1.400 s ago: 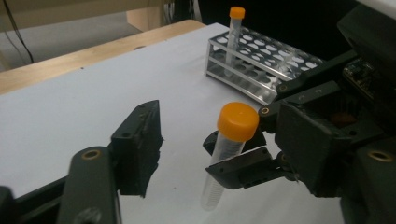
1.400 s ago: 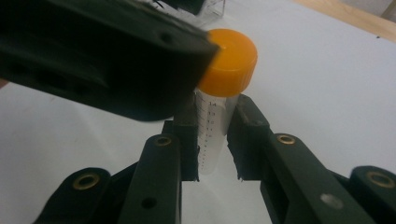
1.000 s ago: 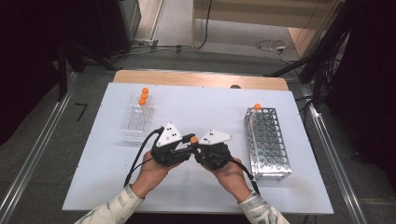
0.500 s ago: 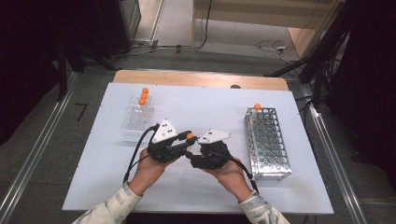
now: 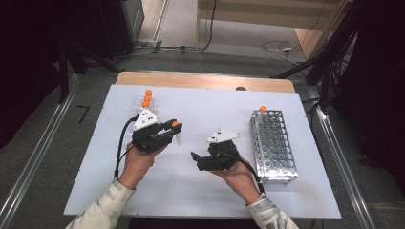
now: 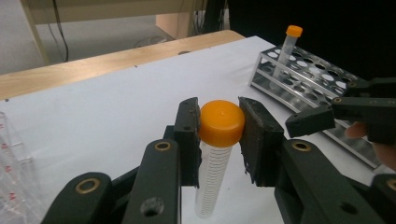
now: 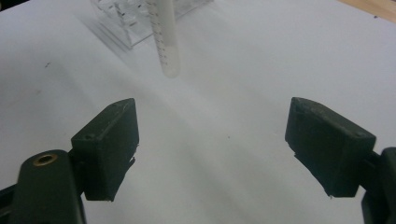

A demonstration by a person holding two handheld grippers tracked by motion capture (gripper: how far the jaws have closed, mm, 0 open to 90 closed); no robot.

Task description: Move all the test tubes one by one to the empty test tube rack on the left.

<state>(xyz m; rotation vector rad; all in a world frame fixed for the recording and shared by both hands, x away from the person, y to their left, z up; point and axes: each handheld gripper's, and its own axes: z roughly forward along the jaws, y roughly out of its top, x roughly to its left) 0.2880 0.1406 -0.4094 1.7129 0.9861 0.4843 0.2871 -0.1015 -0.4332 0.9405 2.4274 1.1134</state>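
Observation:
A clear graduated tube with an orange cap [image 6: 222, 122] hangs upright, and my left gripper [image 6: 219, 135] is shut on its cap. From above, that left gripper [image 5: 173, 128] sits at the table's left centre, beside the clear rack [image 5: 138, 107]. My right gripper [image 5: 196, 161] is a short way to its right, pointing left. Its jaws have just been opening, and the right gripper [image 7: 212, 144] stands open with nothing between its fingers. The tube's lower end [image 7: 167, 46] hangs beyond them, above the white table [image 7: 243, 70].
The clear rack holds orange-capped tubes [image 5: 147, 98] at the back left. A metal rack [image 5: 274, 143] stands at the right with one orange-capped tube [image 5: 262, 109] in its far corner. A wooden strip [image 5: 205, 80] edges the table's far side.
The two grippers were together at the tube. The right jaws have opened and let it go, and the left gripper has carried the tube away to the left.

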